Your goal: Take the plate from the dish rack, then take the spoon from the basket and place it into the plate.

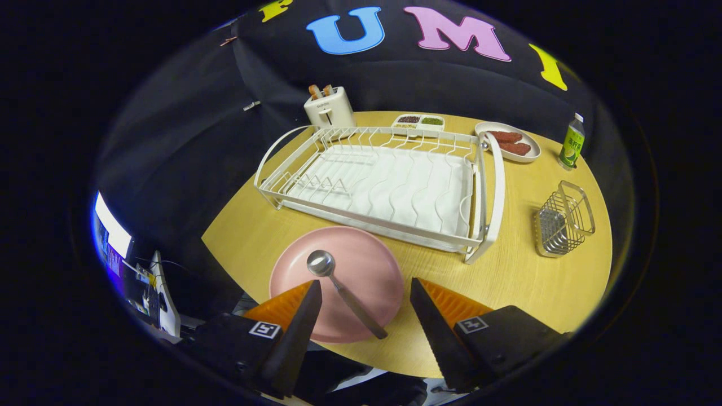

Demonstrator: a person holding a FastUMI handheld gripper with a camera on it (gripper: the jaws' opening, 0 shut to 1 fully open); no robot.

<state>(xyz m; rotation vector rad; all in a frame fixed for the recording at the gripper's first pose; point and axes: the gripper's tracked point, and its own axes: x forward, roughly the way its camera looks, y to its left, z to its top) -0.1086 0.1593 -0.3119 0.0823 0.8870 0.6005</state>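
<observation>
A pink plate [361, 265] lies flat on the wooden table near its front edge, just ahead of my fingers. A metal spoon [344, 290] rests in it, bowl toward the rack and handle reaching over the plate's near rim. My gripper [365, 290] hovers above the plate's near side, open, with nothing held; the spoon handle lies below the gap between the fingers. Beyond the plate stands the white dish rack [383, 183], with no dishes in it. The wire basket [564, 225] stands to the right of the rack.
At the back of the round table [519, 282] stand a white toaster [329, 108], a small tray of spices [419, 121], an oval dish with sausages [510, 142] and a green bottle [572, 142]. A monitor [110, 234] glows off the table's left side.
</observation>
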